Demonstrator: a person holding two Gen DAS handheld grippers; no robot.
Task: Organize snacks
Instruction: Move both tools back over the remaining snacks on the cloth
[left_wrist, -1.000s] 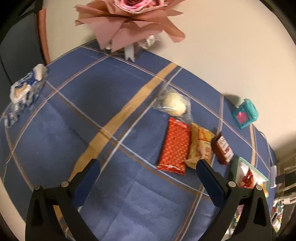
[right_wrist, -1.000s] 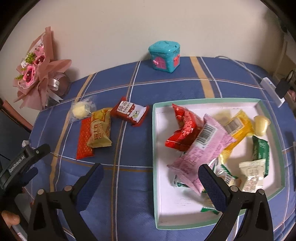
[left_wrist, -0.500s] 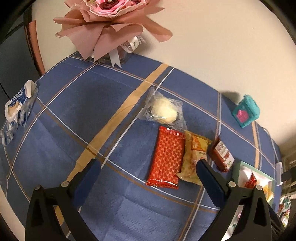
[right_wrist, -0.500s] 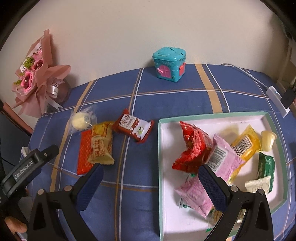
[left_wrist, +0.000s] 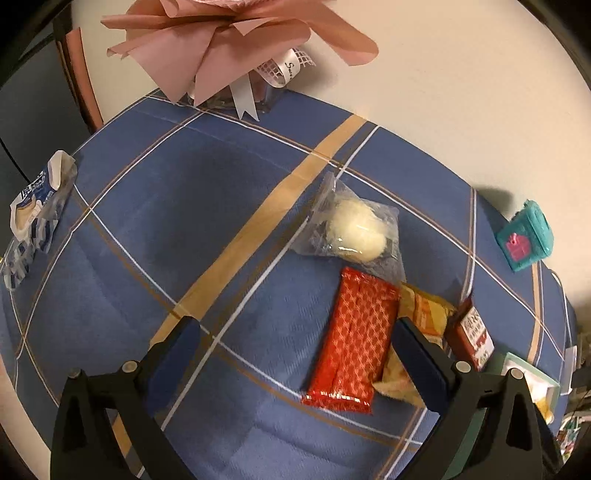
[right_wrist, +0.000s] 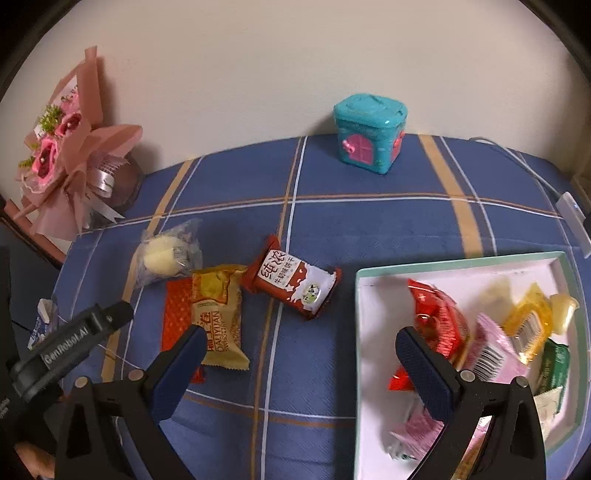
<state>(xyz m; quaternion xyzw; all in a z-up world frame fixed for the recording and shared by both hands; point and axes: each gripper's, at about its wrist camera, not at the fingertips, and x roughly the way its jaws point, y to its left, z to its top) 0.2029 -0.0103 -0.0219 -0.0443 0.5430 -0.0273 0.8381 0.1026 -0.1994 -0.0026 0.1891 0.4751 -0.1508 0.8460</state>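
Four loose snacks lie in a row left of the tray (right_wrist: 360, 332) | red wafer pack (left_wrist: 354, 336) sits just ahead-right of the left gripper (left_wrist: 295, 350), long axis running away from it | left gripper nearer | right gripper (right_wrist: 299, 354) and left both spread wide, empty.

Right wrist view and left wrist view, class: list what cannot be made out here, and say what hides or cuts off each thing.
1. Tray: its near and right sides are cut off by the right wrist view's edge; in the left wrist view only a corner shows.
2. Red patterned packet: partly covered by the yellow Swiss roll packet in the right wrist view.
3. Pink packets: blurred, print unreadable.
4. Blue-and-white packet: print too distorted near the left wrist view's edge.
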